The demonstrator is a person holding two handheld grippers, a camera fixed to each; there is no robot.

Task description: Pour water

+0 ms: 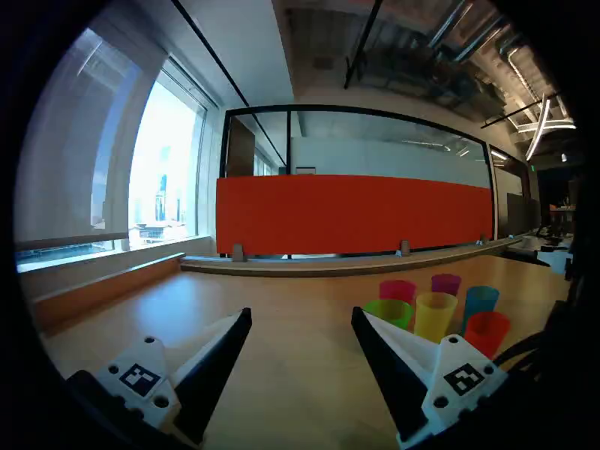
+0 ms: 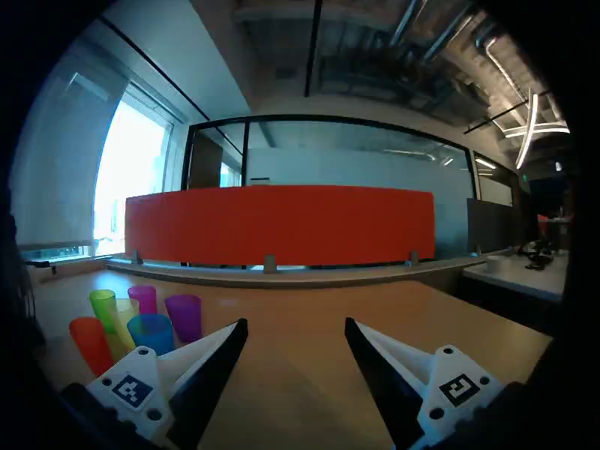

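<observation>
A: While both grippers hang over the wooden table (image 1: 300,375), how do the jaws stand?

B: left gripper (image 1: 300,311): jaws spread wide, nothing btwn them, bare tabletop in the gap. right gripper (image 2: 295,322): likewise wide apart, holding nothing.

A: Cups?

B: Six plastic cups (image 1: 435,315), upright, tight cluster on the table. In left gripper view they sit right of the gap, past the right-hand finger. green cup (image 1: 388,311) and yellow cup (image 1: 436,304) are in front. pink cup (image 1: 397,289), purple cup (image 1: 445,283) and blue cup (image 1: 481,298) are behind. red cup (image 1: 487,331) is nearest the cam. The finger's tip overlaps the green one; touching or not, can't tell.

A: And the other cam?

B: Right gripper view puts the cluster at lower left, beside the left-hand finger, w/ the red cup (image 2: 90,341) frontmost.

A: Per-view extras?

B: Left gripper view has a bright window (image 1: 165,180) w/ a low wooden ledge (image 1: 112,281) along the left. Right gripper view has a second desk (image 2: 517,274) at right w/ dark items on it, too small to ID. An orange partition (image 1: 352,214) spans the table's far edge in both.
</observation>
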